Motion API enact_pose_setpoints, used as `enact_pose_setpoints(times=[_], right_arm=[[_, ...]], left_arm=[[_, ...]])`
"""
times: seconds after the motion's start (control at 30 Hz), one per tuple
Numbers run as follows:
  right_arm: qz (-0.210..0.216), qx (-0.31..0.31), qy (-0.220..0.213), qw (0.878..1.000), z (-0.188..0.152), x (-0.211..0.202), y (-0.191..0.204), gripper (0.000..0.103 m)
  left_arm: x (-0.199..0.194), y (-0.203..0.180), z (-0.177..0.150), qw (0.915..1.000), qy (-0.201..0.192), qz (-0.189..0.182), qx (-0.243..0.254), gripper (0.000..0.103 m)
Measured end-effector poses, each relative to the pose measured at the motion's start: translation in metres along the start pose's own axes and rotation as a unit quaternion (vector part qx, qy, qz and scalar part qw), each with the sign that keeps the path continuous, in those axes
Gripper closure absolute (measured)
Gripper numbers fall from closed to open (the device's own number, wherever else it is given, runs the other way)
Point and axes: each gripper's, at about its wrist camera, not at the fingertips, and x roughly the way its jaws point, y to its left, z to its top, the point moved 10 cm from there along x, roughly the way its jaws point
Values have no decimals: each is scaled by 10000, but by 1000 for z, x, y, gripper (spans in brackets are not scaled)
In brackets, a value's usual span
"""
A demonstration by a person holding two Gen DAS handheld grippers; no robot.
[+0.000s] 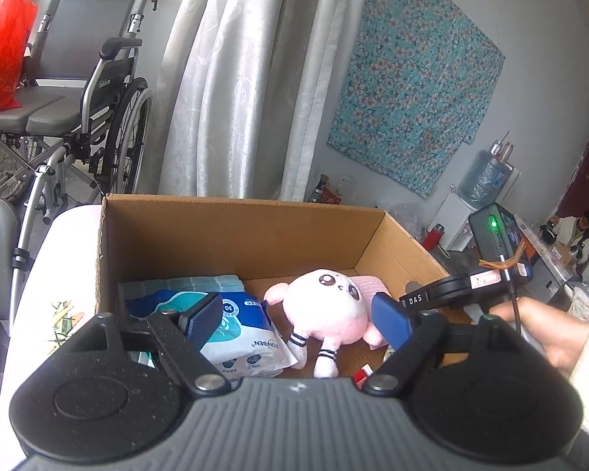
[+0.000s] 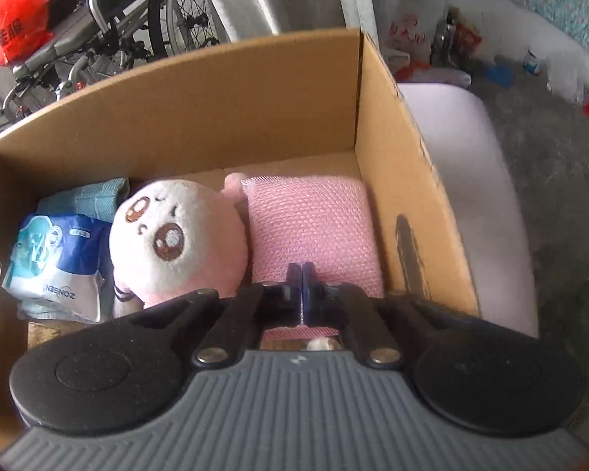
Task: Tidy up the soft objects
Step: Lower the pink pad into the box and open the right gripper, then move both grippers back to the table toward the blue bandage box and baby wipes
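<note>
Pale patterned curtains (image 1: 231,78) hang at twelve o'clock, with a grey wheelchair (image 1: 78,78) at ten bearing a red plastic bag (image 1: 4,47). A teal floral cloth (image 1: 412,86) covers the grey wall at two o'clock, above a water dispenser (image 1: 487,180). Soft daylight fills the room.

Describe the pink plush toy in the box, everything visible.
The pink plush toy is round-headed, with a white fuzzy face, brown embroidered eyes, pink ears and striped-cuffed limbs. It lies face up on the floor of the cardboard box, between the blue wipes pack and the pink mesh cloth, touching both. No gripper holds it.
</note>
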Motion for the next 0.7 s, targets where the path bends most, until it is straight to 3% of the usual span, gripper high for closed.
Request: enact_pose_setpoints(times=[0.2,0.3,0.33,0.4,0.43,0.47,0.53,0.6,0.7], right_arm=[[257,-199,-596,9977,5,-37,6,98],[363,-656,-748,9944,-2,-74,11,78],[294,-833,-757,9932,-6,-86,8,71],[105,-855,-476,9951,-20,-87,-2,70],[64,-789,-242,9966,-31,-84,-7,70],[51,-722,-54,9974,-41,-80,-11,71],[-94,-1079,-133,9940,-58,-83,-11,72],[-52,-1174,-96,9930,-75,-91,-11,72],[237,-816,-13,9964,-91,-103,-16,74]], left_arm=[[-28,-2,-6,9997,-93,222,53,19],[-52,-11,-12,9995,-113,206,212,14],[-53,-12,-16,9992,5,300,270,14],[-45,-9,-31,9960,495,650,366,19],[-40,-6,-39,9932,745,792,408,29],[-35,-2,-48,9898,974,945,438,33],[-30,6,-68,9766,1456,1373,784,43],[-38,4,-70,9690,1343,1608,1312,39],[-47,8,-73,9672,1426,1666,1279,45]])
